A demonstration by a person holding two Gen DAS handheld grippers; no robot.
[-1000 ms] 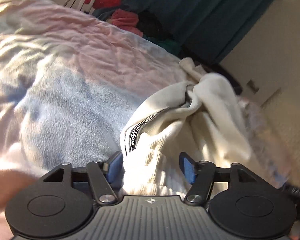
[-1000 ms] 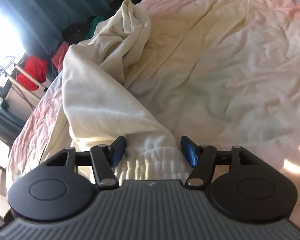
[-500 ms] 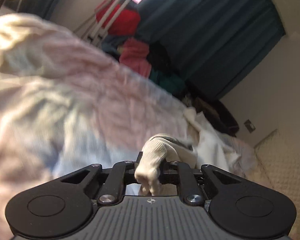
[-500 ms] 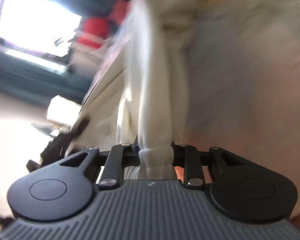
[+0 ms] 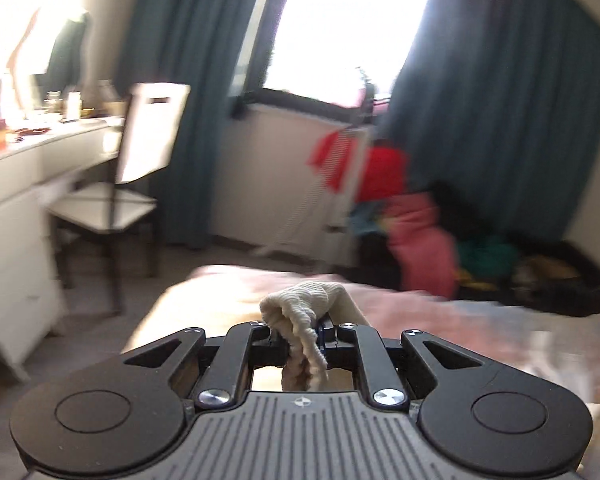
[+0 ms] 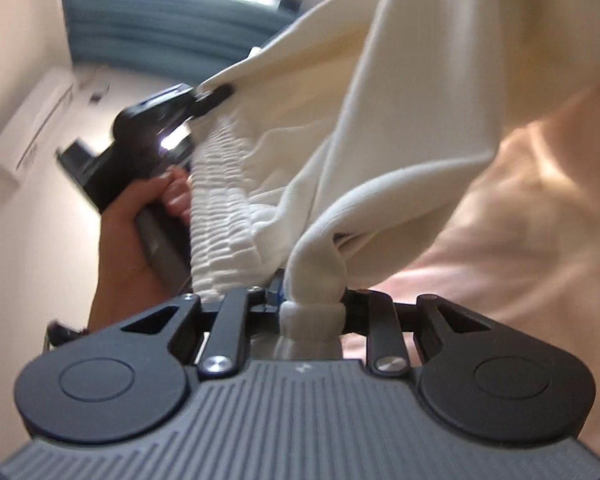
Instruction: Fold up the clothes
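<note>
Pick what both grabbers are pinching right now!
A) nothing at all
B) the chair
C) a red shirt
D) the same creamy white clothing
D: the left gripper and the right gripper are each shut on bunched ribbed edge of the cream garment, lifted between them.

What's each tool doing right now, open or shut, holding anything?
Left tool: shut on the cream garment, pinching a ribbed edge.
Right tool: shut on the same garment, gripping a bunched edge.
</note>
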